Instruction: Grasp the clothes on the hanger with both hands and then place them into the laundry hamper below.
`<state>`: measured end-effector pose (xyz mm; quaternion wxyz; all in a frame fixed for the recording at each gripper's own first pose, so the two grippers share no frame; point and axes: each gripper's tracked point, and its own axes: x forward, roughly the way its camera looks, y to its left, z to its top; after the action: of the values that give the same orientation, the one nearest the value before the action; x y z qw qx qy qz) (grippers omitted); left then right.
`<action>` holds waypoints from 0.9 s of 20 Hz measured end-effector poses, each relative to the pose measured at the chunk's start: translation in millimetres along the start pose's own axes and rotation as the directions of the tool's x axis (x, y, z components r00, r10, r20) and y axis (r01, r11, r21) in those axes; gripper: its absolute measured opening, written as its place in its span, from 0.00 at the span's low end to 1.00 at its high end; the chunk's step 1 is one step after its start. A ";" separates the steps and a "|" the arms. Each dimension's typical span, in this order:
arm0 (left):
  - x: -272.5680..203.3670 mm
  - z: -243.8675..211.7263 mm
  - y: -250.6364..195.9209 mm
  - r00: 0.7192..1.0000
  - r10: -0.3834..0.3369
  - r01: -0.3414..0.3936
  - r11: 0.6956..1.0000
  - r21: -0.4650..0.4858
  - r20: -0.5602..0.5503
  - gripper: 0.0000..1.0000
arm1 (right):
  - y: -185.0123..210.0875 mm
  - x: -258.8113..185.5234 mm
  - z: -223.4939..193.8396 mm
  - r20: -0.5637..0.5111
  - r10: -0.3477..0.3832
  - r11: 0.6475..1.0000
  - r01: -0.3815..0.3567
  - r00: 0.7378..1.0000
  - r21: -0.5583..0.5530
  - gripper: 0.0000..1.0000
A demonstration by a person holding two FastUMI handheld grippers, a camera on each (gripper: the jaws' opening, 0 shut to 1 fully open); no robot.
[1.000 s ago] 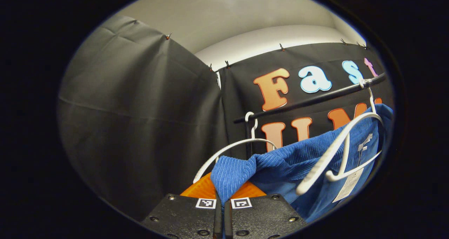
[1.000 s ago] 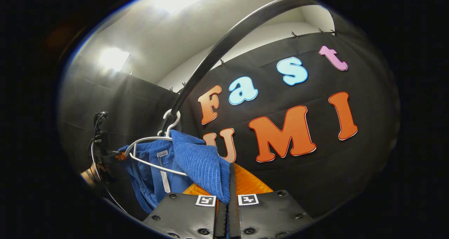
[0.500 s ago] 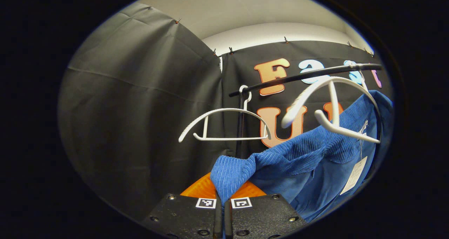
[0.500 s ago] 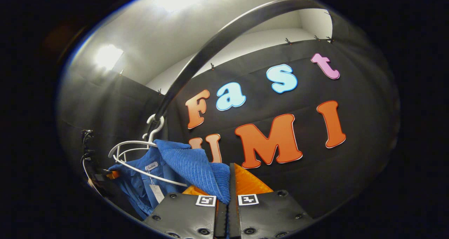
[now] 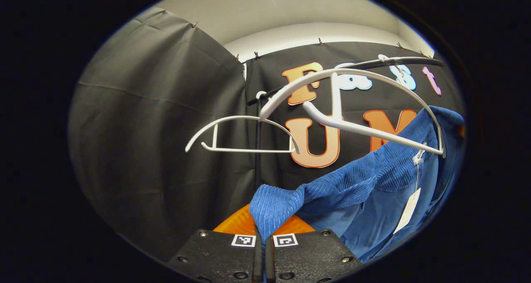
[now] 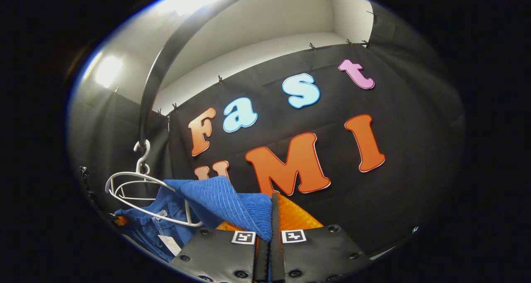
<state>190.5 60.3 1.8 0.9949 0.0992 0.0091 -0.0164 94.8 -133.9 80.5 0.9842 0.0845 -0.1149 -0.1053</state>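
Garment (image 5: 373, 191) below hangers (image 5: 348, 104)

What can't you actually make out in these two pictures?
- Blue garment: its lower part is cut off by the left gripper view's edge.
- Paper tag: print too small to make out.
- Right tongs: the fabric pinch point is hidden behind the tongs' own body.
- Hanger: partly covered by cloth, right gripper view.

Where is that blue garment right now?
In the left gripper view the blue garment hangs low on the right, just under a white hanger, with one corner pinched in the left gripper.
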 end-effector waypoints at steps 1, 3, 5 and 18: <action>-0.4 -2.7 -7.3 1.000 -0.009 0.009 1.000 -0.008 -0.007 0.02 | -4.7 1.4 1.0 0.005 -0.011 1.000 0.012 1.000 -0.017 0.10; -1.0 -11.0 -20.5 0.999 -0.035 0.035 0.999 -0.028 -0.021 0.02 | -26.2 2.6 1.0 0.010 -0.065 0.996 0.066 0.998 -0.066 0.10; -2.8 -19.2 -37.8 0.997 -0.066 0.065 0.997 -0.040 -0.038 0.02 | -41.3 1.3 -3.8 -0.003 -0.100 0.991 0.100 0.995 -0.087 0.10; -45.3 -27.8 -90.8 0.986 -0.146 0.146 0.989 -0.017 -0.077 0.00 | -46.7 -17.4 -44.0 -0.124 -0.058 0.997 0.052 0.991 -0.057 0.10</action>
<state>141.7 -21.8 -42.5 0.9905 0.0932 0.0551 -0.0853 80.3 -168.7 25.8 0.9881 0.0678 -0.0474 -0.1298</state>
